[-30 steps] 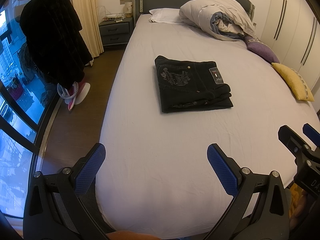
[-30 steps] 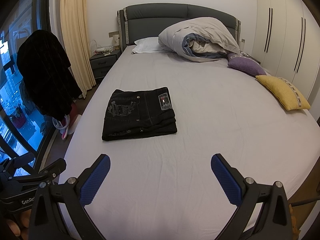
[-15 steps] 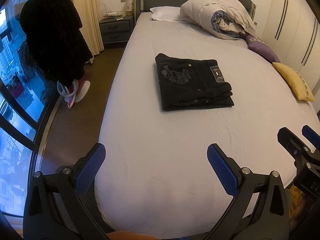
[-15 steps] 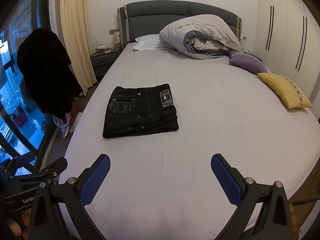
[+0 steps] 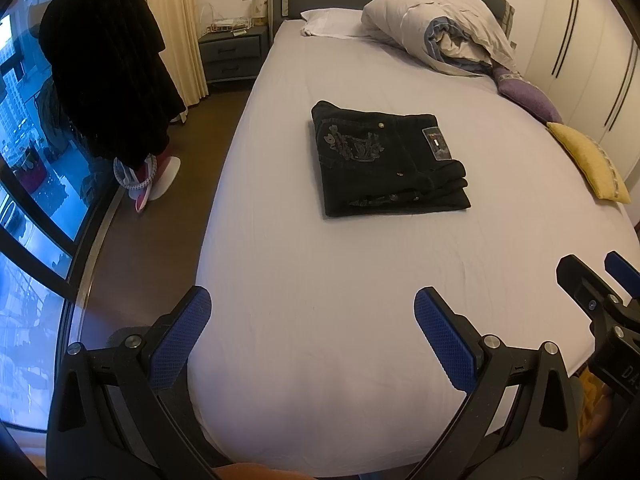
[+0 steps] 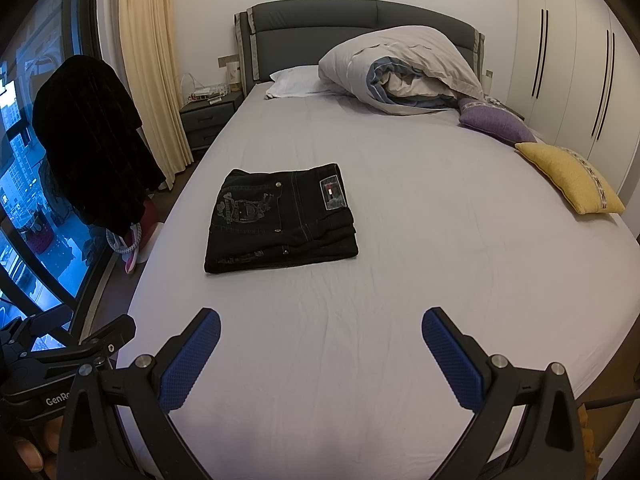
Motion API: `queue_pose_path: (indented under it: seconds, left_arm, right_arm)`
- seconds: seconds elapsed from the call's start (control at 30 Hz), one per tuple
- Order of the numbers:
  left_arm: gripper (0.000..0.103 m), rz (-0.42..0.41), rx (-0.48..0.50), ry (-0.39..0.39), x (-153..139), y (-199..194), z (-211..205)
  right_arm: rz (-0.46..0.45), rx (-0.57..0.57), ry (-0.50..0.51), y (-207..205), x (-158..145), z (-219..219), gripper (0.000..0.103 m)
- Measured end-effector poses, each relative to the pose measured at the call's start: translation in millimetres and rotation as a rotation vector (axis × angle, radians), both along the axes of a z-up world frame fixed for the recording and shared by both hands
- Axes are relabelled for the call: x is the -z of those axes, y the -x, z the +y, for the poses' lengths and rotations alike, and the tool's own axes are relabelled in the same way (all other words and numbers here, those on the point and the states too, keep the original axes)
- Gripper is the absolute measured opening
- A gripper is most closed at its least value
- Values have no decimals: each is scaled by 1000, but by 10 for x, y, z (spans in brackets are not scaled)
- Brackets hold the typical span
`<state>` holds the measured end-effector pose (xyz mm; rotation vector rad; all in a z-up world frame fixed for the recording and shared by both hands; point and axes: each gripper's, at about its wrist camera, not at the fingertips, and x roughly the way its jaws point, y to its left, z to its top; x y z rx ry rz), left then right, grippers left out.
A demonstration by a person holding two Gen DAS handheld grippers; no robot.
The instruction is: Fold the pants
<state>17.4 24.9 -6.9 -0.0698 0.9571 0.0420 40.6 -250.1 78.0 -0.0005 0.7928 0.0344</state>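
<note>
**A:** What are the hand-held grippers doing?

**B:** The left hand-held gripper (image 5: pixel 312 308) is hovering over the near end of the bed (image 5: pixel 360 340), jaws spread wide and grasping nothing. The right hand-held gripper (image 6: pixel 320 330) is doing likewise, released and empty, with textured blue pads (image 6: pixel 450 360) showing.

**A:** Where are the pants?

**B:** The black jeans (image 5: pixel 386 160) are lying well beyond both grippers, mid-bed, folded into a compact stacked rectangle. Pale stitching, metal rivets and a waistband patch (image 6: pixel 331 192) are showing on top.

**A:** How would they handle?

**B:** The denim is looking thick and fairly heavy, soft yet holding its creases. I judge that pinching the layered right edge together would be keeping the stack intact. The task is appearing finished.
</note>
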Motion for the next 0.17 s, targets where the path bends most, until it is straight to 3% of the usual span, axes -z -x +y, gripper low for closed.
queue_pose_path:
  seconds: [0.17]
  left_arm:
    - [103,-4,6,-11,-4,-12,10]
  right_arm:
    - [2,-1,0,5,2,-5,103]
